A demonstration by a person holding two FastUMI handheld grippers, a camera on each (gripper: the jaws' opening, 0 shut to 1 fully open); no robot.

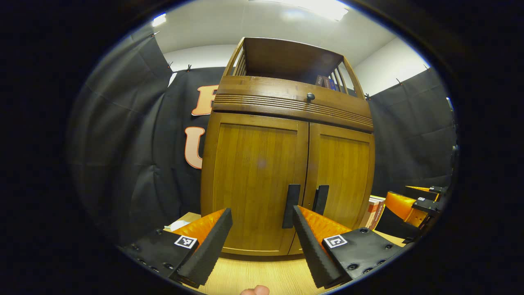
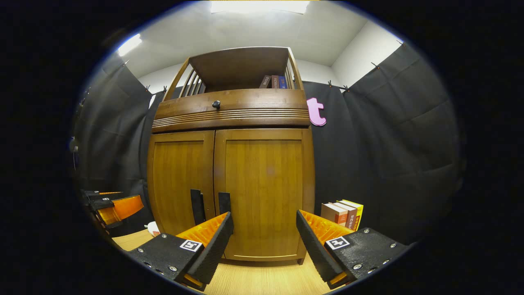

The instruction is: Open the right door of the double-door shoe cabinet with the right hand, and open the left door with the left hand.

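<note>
Shoe cabinet (image 2: 229, 192) doors closed; left gripper (image 1: 262, 241), right gripper (image 2: 264, 246) jaws apart, clear of handles.

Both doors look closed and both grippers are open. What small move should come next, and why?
Probably ease the right gripper left and forward until its open fingers straddle the right handle. Both doors are shut, no finger touches a handle, and that handle sits left of its gap. The task opens the right door first.
</note>
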